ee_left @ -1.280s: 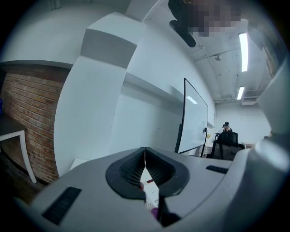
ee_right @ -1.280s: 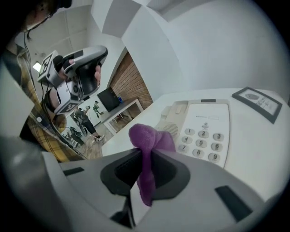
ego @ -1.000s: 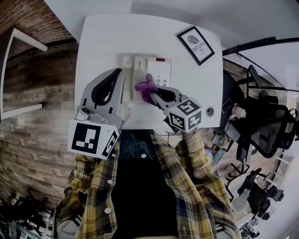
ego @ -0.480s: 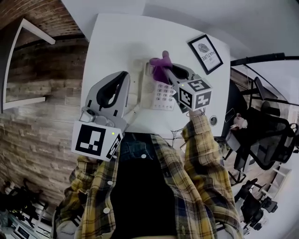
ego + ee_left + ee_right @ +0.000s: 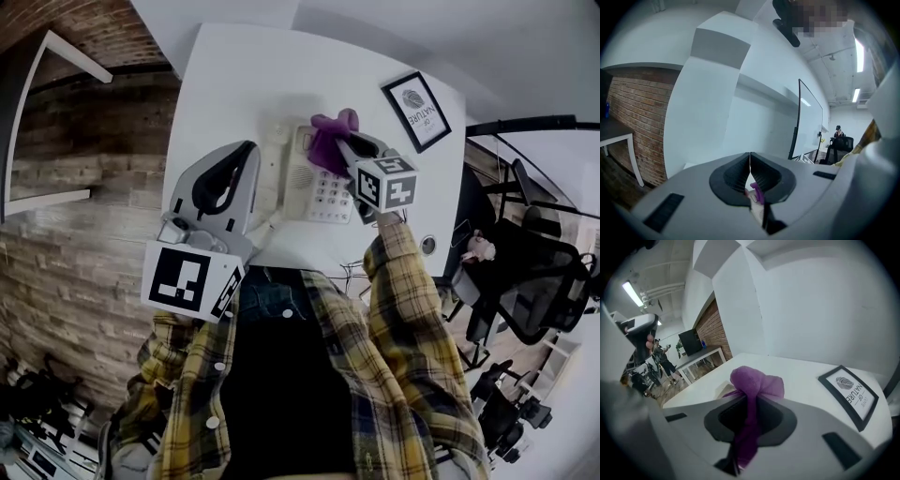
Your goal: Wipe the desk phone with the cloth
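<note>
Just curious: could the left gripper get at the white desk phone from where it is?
Probably yes. The left gripper, jaws shut and empty, hangs just beside the white desk phone's left edge with nothing between them. The right gripper holds the purple cloth over its far end.

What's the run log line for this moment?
right gripper: shut on cloth | cloth: over phone, far end | left gripper: shut, empty, beside phone

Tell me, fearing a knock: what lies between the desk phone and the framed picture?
Bare white table, seen in the head view between desk phone and framed picture; the right gripper, shut on the cloth, hangs beside it.
</note>
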A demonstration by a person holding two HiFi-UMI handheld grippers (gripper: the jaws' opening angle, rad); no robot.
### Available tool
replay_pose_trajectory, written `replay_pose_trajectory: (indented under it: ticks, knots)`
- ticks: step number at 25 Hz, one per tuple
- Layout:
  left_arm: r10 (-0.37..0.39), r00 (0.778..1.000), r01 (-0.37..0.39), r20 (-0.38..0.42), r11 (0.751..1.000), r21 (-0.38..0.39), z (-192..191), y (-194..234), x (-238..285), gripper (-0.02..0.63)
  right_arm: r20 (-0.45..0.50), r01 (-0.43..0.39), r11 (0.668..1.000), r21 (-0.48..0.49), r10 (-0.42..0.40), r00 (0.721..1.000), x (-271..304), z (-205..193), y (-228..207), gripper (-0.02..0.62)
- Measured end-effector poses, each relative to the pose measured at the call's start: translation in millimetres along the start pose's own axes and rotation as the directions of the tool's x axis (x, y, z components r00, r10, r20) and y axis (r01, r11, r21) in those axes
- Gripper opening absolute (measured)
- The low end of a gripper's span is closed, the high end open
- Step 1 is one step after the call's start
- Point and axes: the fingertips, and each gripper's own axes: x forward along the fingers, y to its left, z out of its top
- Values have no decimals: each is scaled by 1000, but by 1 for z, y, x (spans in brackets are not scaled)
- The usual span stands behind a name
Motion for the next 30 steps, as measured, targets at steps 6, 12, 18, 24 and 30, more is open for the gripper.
replay_pose_trajectory:
  ticks: [6,12,18,24,30]
  knots:
    - [-13,1000,13,0,1000,2,-1,-7,3,17,-23,-1,1000,14,1,1000,-5,-17,11,58]
    - [-19,1000,19,0,1000,9,-1,-12,2,16,-41,-15,1000,22,16,999,-14,-41,28,58]
    - [-35,999,35,5,999,20,0,-23,1,17,-53,-24,999,26,25,998,-22,-58,40,58]
    - [-48,999,48,7,998,27,0,-34,0,17,-70,-55,997,59,59,996,-33,-82,55,58]
    - [-67,998,67,10,997,36,2,-43,1,17,-95,-76,995,66,82,992,-43,-106,70,58]
